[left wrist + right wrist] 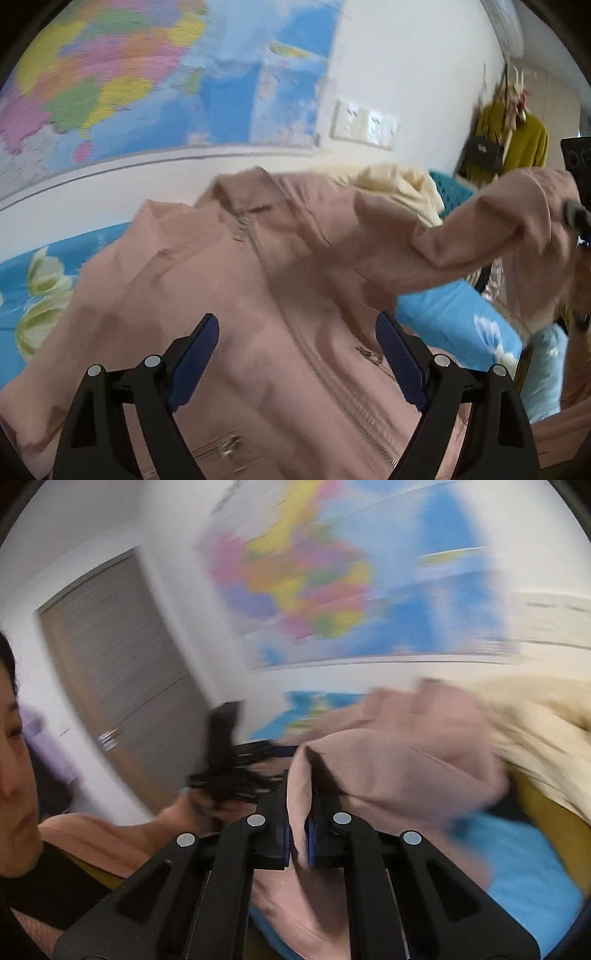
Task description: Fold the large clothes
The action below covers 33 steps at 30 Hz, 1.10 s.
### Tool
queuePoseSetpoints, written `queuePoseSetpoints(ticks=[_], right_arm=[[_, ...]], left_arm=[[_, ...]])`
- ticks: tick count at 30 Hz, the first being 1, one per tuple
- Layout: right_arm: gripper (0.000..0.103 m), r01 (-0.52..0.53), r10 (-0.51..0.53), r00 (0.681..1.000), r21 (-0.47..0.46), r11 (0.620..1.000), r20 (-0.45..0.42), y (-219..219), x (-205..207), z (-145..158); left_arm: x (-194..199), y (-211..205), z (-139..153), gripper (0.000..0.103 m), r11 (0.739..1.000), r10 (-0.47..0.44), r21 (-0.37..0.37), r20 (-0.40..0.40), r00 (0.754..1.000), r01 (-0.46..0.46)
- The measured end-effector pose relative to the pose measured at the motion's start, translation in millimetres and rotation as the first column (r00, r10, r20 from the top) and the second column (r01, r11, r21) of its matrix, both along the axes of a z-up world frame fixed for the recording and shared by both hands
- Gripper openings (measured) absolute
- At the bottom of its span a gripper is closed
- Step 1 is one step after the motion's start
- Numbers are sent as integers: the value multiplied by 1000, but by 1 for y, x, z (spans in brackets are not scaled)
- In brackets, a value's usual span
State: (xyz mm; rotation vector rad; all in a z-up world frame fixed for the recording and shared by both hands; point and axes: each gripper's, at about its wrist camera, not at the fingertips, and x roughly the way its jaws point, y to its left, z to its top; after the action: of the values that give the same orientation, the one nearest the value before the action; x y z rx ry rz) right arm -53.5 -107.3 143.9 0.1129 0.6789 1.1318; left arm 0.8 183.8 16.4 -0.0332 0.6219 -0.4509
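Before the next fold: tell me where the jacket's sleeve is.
Left wrist view, right side: the sleeve is lifted off the pink jacket, clamped in the right gripper.

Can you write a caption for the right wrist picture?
Right gripper shut on a fold of the pink jacket, lifted over the blue bedsheet.
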Motion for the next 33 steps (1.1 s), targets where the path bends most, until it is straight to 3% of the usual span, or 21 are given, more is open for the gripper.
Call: queuePoseSetpoints(ticks=[3, 5, 6, 7, 8, 9, 10, 13, 16, 19, 22, 23, 24, 25, 26, 27, 28, 29, 32, 33], right_arm=[[19, -132, 128, 990, -58, 990, -59, 67, 13, -20], [28, -176, 159, 976, -106, 979, -148, 108, 33, -53], [35, -185, 160, 969, -120, 975, -190, 121, 39, -68], [51, -195, 156, 958, -151, 969, -239, 134, 46, -87], [62, -189, 140, 960, -191, 963, -244, 140, 48, -98], [62, -165, 112, 967, -226, 960, -230, 144, 53, -105], [62, -151, 95, 971, -257, 955, -219, 140, 52, -111], [62, -101, 52, 976, -229, 968, -211, 111, 62, -106], [72, 97, -123, 987, -234, 967, -100, 60, 82, -92], [73, 269, -303, 949, -279, 922, -86, 20, 109, -96], [78, 334, -388, 914, -325, 885, -118, 2, 140, -115], [78, 333, -396, 909, -348, 877, -128, 4, 151, -126], [77, 319, -388, 910, -354, 879, -146, 7, 157, -133], [69, 310, -385, 908, -356, 882, -163, 10, 163, -141], [46, 282, -361, 910, -336, 899, -202, 14, 169, -147], [32, 247, -327, 914, -314, 917, -238, 17, 174, -150], [10, 242, -322, 915, -308, 920, -243, 19, 174, -148], [4, 254, -328, 917, -303, 918, -225, 18, 176, -143], [4, 302, -349, 921, -249, 920, -173, 9, 181, -119], [4, 312, -356, 920, -243, 918, -165, 5, 182, -116]], left_arm=[[-10, 29, 2, 84, 997, 72, -17, 9, 997, -71], [-14, 48, -1, 84, 992, 121, -27, -4, 993, -121], [-17, 57, -3, 84, 989, 143, -27, -13, 990, -144], [-19, 65, -7, 84, 985, 170, -19, -25, 985, -171], [-20, 70, -10, 84, 984, 179, -14, -37, 983, -180], [-22, 74, -14, 84, 983, 181, -9, -48, 982, -182], [-23, 75, -19, 84, 984, 179, 2, -65, 982, -179], [-26, 64, -30, 84, 992, 126, 40, -93, 988, -122], [-26, 46, -43, 85, 996, 40, 82, -118, 992, -30], [-23, 28, -64, 85, 987, -5, 158, -180, 984, 34], [-16, 21, -86, 83, 972, 0, 225, -262, 965, 61], [-13, 21, -89, 75, 969, 9, 241, -276, 961, 60], [-12, 21, -93, 60, 963, 17, 261, -284, 959, 61], [-12, 22, -94, 51, 956, 23, 286, -275, 961, 59], [-14, 23, -92, 31, 951, 9, 300, -262, 965, 72], [-15, 23, -88, 20, 941, 13, 331, -236, 972, 68], [-16, 23, -83, 16, 925, 34, 379, -195, 980, 43], [-16, 22, -76, 4, 899, 57, 437, -141, 988, 11], [-14, 27, -46, 4, 834, 115, 540, 26, 993, -111], [-12, 29, -34, 6, 798, 137, 576, 112, 984, -177]])
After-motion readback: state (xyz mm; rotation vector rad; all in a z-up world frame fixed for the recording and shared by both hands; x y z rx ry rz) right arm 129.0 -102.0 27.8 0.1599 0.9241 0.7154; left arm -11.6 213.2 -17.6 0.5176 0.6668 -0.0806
